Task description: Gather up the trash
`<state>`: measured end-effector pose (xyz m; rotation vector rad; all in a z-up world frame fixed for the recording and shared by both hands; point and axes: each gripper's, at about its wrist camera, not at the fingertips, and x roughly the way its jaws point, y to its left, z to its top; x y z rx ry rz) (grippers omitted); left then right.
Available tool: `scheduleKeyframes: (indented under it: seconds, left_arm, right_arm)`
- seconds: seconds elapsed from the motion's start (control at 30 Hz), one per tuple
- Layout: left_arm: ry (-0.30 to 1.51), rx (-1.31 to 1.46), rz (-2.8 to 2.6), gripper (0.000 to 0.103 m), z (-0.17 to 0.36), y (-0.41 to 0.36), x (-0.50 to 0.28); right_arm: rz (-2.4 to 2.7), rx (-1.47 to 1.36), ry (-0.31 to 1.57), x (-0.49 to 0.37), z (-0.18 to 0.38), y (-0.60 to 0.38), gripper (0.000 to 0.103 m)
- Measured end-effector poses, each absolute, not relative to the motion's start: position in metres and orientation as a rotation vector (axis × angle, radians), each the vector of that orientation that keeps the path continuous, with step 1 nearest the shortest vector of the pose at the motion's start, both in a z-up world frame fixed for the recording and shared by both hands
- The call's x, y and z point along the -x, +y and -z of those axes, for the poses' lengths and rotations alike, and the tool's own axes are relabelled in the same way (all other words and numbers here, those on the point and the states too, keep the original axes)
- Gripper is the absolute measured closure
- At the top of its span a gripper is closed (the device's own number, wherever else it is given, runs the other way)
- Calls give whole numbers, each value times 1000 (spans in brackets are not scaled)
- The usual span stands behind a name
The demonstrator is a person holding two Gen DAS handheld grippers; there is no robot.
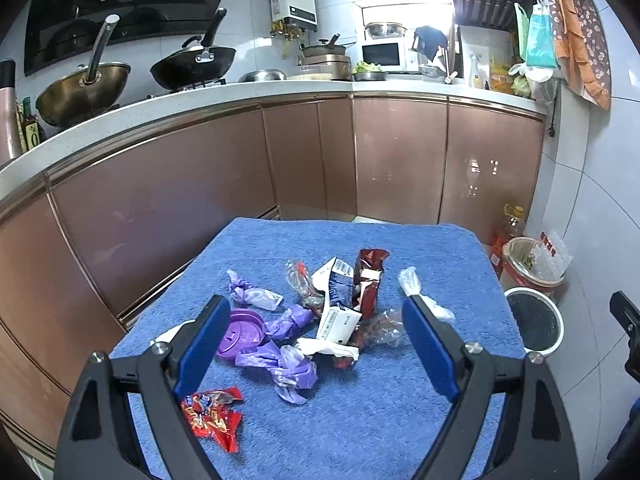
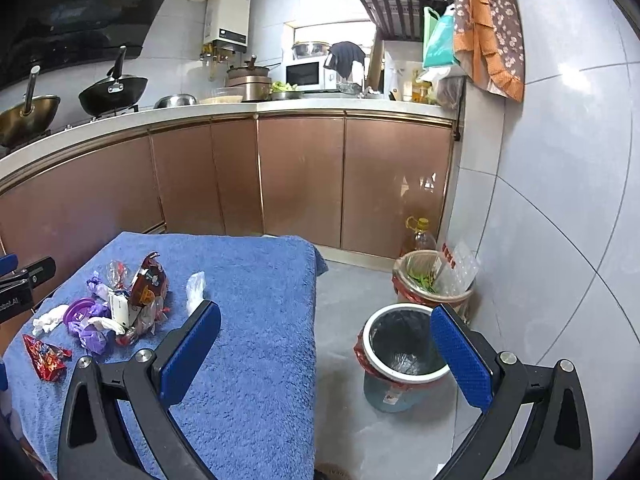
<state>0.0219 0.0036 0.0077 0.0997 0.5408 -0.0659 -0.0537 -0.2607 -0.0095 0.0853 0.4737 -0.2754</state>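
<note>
My left gripper is spread wide, empty, above the trash pile on the blue towel. My right gripper is also wide, empty, near the black-lined bin. The dark red wrapper stands upright.

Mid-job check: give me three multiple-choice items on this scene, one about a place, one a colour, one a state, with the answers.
1. Where is the white-rimmed bin with the black liner?
A. on the floor, right of the towel-covered table
B. on the counter
C. on the towel

2. What colour is the round plastic lid among the trash?
A. green
B. purple
C. yellow

3. How are the left gripper and right gripper?
A. both open, empty
B. both shut on wrappers
C. left holds the lid

Answers: 1 A, it stands on grey floor beside the blue towel. 2 B, plainly purple. 3 A, fingers spread, nothing between.
</note>
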Motion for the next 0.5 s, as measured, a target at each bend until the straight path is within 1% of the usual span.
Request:
scheduleKeyframes:
  seconds: [0.17, 0.3, 0.37, 0.47, 0.5]
  left_arm:
    - [545, -85, 38, 15, -4, 13, -33]
    - [586, -30, 60, 15, 4, 35, -53]
    - [624, -9, 105, 15, 11, 42, -63]
    - [663, -33, 125, 16, 22, 40, -79]
    - [680, -35, 138, 16, 25, 38, -84]
  right_arm:
    - [220, -85, 494, 41, 13, -259, 0]
    - [178, -92, 528, 26, 22, -259, 1]
    - [159, -95, 546, 16, 28, -258, 5]
    - [125, -92, 583, 0, 38, -255, 13]
    - [107, -93, 599, -7, 42, -255, 18]
